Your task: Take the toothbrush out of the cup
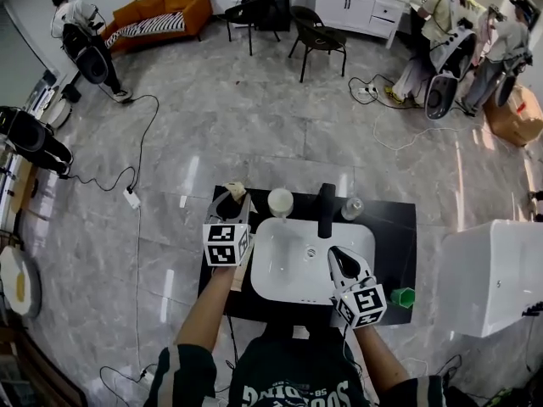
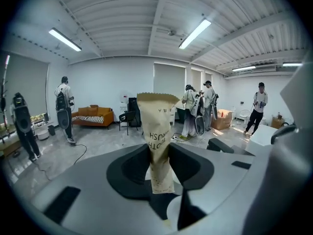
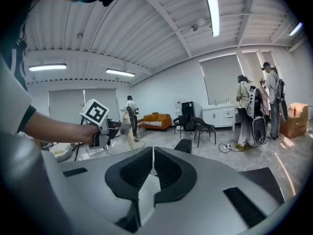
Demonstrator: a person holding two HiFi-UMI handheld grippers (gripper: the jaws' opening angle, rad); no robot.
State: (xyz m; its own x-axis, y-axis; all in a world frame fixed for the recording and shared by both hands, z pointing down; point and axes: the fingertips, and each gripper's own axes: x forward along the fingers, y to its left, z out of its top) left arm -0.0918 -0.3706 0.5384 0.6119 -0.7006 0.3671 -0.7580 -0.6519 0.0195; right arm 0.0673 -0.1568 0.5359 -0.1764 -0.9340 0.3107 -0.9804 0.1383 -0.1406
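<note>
L gripper [image 2: 159, 153] pinches wrapped toothbrush [image 2: 157, 121], long axis upright, clear of cup [image 1: 280, 202] just to your right; R gripper [image 3: 152, 166] pressed together, empty, farther off.

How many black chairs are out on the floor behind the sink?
2: a black chair right of the orange sofa, another before the white cabinet. More may be hidden.
</note>
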